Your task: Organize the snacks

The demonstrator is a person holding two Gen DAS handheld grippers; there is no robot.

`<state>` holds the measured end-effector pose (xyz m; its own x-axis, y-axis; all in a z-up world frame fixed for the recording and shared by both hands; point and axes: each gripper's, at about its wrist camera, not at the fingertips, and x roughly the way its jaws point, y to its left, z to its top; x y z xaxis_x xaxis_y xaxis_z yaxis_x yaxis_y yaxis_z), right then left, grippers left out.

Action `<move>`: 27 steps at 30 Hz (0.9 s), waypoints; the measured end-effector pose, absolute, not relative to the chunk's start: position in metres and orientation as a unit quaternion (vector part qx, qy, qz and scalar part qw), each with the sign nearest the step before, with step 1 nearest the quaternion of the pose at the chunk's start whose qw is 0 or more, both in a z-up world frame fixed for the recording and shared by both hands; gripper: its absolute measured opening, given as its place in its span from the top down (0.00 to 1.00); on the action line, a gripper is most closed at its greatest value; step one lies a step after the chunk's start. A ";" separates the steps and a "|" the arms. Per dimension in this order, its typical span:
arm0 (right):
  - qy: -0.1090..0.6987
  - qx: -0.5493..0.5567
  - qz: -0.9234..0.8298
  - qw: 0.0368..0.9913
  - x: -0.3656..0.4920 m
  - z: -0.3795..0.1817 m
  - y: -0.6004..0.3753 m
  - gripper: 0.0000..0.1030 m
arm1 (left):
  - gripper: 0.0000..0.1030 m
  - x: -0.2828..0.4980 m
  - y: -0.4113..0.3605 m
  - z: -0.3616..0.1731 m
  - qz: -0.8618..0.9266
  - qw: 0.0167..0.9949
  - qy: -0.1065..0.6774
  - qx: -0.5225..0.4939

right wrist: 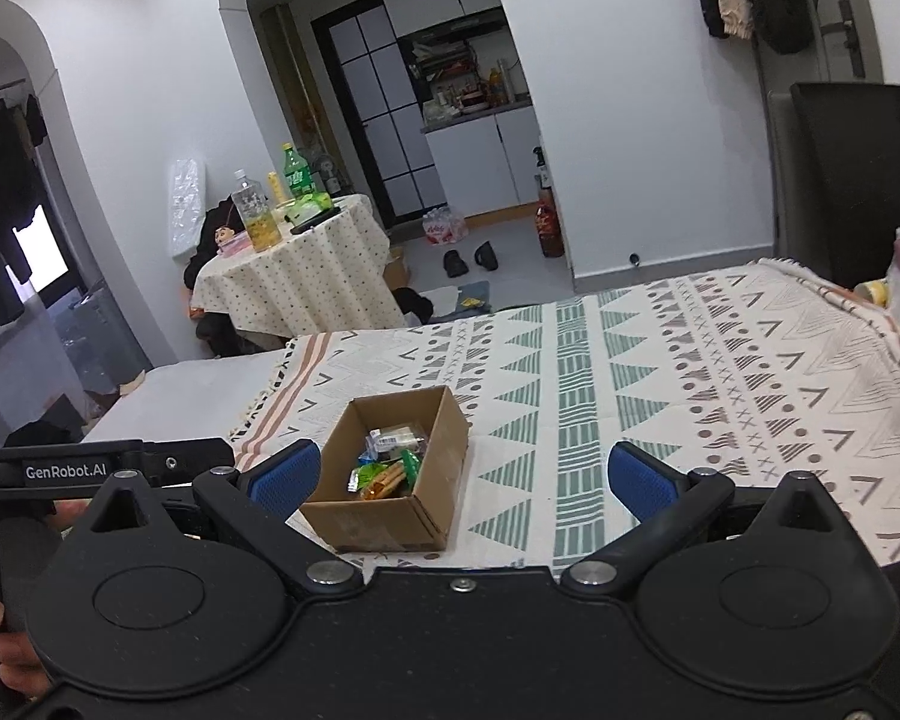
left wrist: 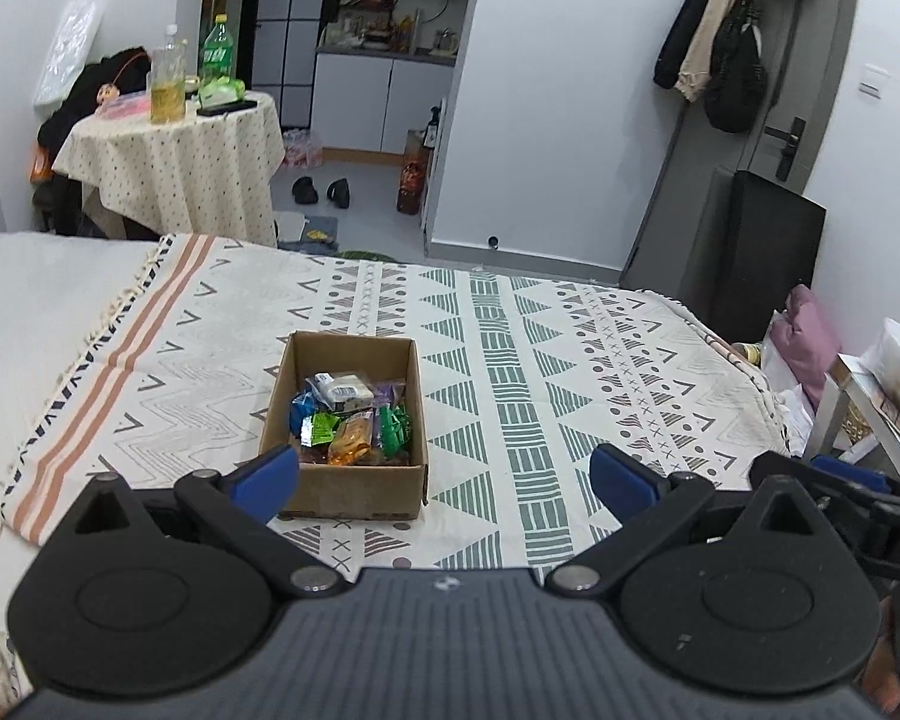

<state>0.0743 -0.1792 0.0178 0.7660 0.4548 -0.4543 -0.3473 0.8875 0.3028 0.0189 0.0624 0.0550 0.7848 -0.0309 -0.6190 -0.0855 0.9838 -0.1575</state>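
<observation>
**Both grippers empty, snacks already in the box**

The left gripper has its jaws spread wide with nothing between them, and the right gripper is the same: 2 blue pads well apart, holding nothing. Both hang above the near edge of the patterned cloth, pulled back from the work.

Just beyond the left gripper's left pad sits the open cardboard box, upright on the cloth. The wrapped snacks lie heaped inside it, mostly toward its near end: green, blue, orange and purple packets and 1 white one. No loose snack shows on the cloth in either view.

Judging from this, the gathering step looks finished or close to it. The next move probably calls for checking for strays outside the frame, or else for reaching down into the box to sort packets, which would need a narrow, steep approach past the cardboard walls.
</observation>
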 end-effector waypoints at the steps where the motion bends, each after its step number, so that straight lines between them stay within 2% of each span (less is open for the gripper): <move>1: 0.264 0.098 0.214 0.935 0.071 0.019 -0.180 0.00 | 0.00 0.016 0.063 0.054 0.014 0.941 0.327 -0.087; 27: 0.263 0.086 0.209 0.938 0.044 0.016 -0.185 0.00 | 0.00 -0.022 0.067 0.058 0.041 0.946 0.319 -0.049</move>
